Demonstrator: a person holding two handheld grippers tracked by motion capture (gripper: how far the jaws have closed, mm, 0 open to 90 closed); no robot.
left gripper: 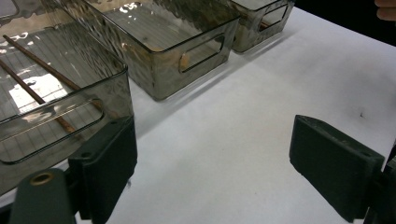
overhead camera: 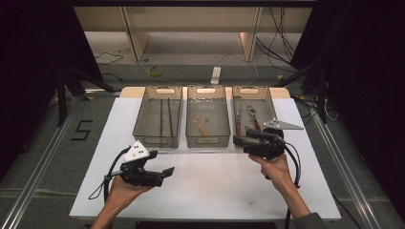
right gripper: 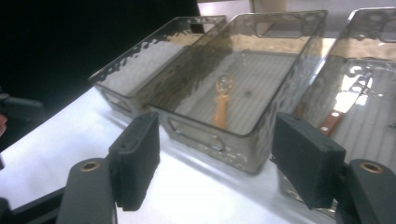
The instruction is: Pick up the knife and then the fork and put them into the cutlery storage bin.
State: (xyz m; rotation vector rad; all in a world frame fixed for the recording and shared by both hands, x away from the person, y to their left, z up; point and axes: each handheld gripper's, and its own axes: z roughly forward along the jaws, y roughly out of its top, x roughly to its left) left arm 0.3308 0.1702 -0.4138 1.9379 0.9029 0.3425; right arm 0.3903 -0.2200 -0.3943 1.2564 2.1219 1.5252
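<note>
Item: right gripper (overhead camera: 239, 140), jaws apart, nothing held, at the near edge of the right bin (overhead camera: 271, 102), which holds the knife (overhead camera: 253, 118). Left gripper (overhead camera: 168, 171): slack, empty (parked on the table (overhead camera: 215, 186)). Draw your right hand back level, clear of the rim.

A black 5 (overhead camera: 82, 130) marks the floor (overhead camera: 43, 148) left of my table (overhead camera: 210, 191); beyond lies what looks like a white power strip (overhead camera: 216, 75).
</note>
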